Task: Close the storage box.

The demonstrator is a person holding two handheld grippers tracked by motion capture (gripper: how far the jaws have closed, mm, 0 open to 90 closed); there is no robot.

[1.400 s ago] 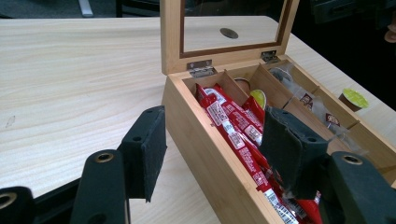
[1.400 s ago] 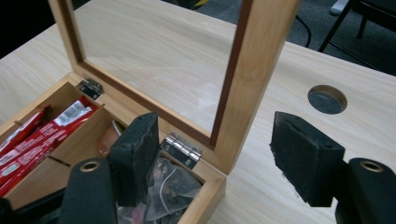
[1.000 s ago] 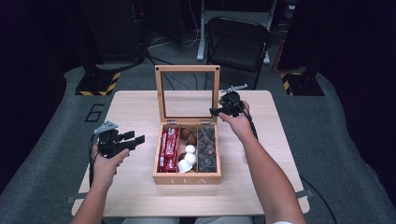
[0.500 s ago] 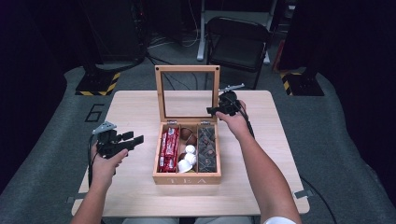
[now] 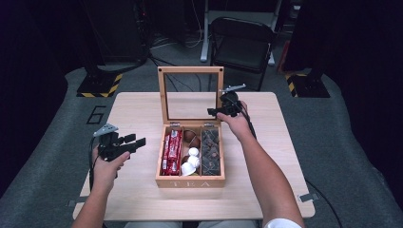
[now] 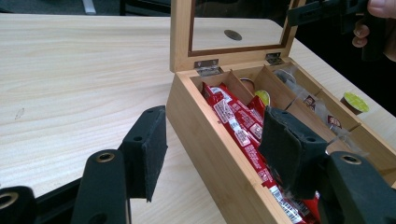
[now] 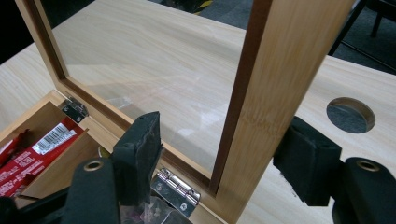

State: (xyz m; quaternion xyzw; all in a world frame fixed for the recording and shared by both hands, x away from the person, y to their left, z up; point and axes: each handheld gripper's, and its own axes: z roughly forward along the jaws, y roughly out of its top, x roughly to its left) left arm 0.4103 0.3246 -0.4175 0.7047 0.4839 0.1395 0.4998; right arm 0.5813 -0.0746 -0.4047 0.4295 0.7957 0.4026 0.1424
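A wooden tea box (image 5: 190,181) stands mid-table with its glass lid (image 5: 190,70) upright. It holds red packets (image 5: 171,151), white and brown capsules (image 5: 191,159) and dark packets (image 5: 210,151). My right gripper (image 5: 216,111) is at the lid's right side. In the right gripper view it (image 7: 224,163) is open, with the lid's wooden frame (image 7: 275,70) between the pads; the left pad stands clear of the wood. My left gripper (image 5: 135,141) hovers over the table left of the box, pointing at it. Its jaws (image 6: 215,149) are open and hold nothing.
The light wooden table (image 5: 294,156) has a round cable hole (image 7: 350,114) behind the box. A black folding chair (image 5: 242,42) stands beyond the far edge. Dark stands and cables line the floor at the back.
The right gripper has edged slightly left toward the lid's right frame. The left hand and the box have stayed put.
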